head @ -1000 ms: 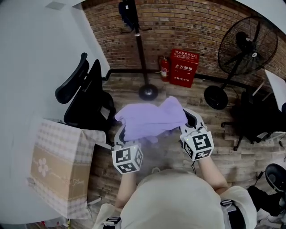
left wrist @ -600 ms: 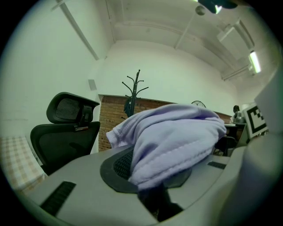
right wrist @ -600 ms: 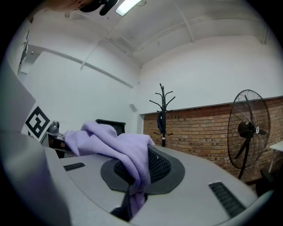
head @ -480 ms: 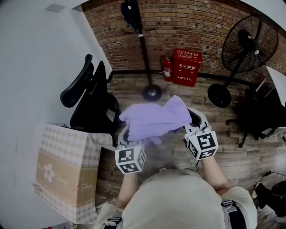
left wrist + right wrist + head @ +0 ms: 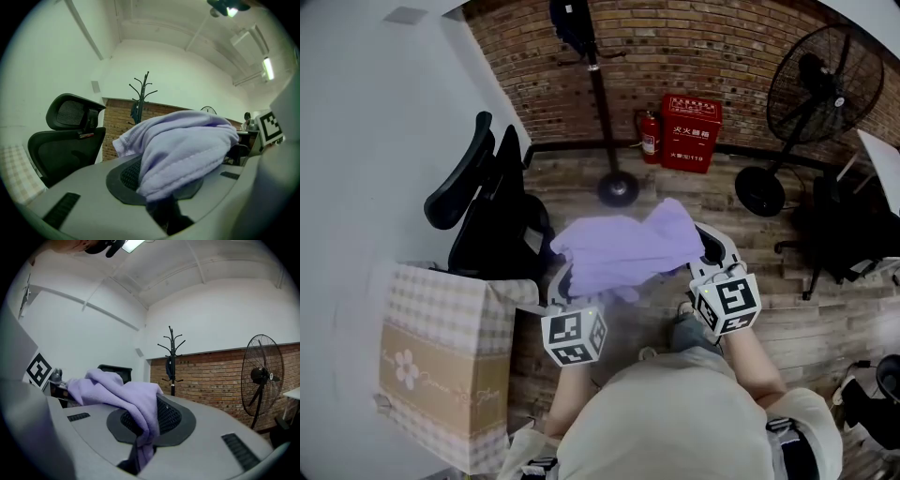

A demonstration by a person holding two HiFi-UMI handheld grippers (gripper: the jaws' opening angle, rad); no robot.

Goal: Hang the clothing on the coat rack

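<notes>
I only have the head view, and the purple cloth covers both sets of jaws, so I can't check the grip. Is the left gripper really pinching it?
Observer: Yes, the left gripper is shut on a fold of the purple cloth.
Operator: And the right one?
Observer: The right gripper is shut on a thin edge of it.
Operator: Are the rack's top hooks free?
Observer: On the coat rack the top hooks look bare; a dark garment hangs lower down.

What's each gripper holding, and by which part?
Both are shut on the purple garment: left gripper on a bunched fold at its left end, right gripper at its right end.
</notes>
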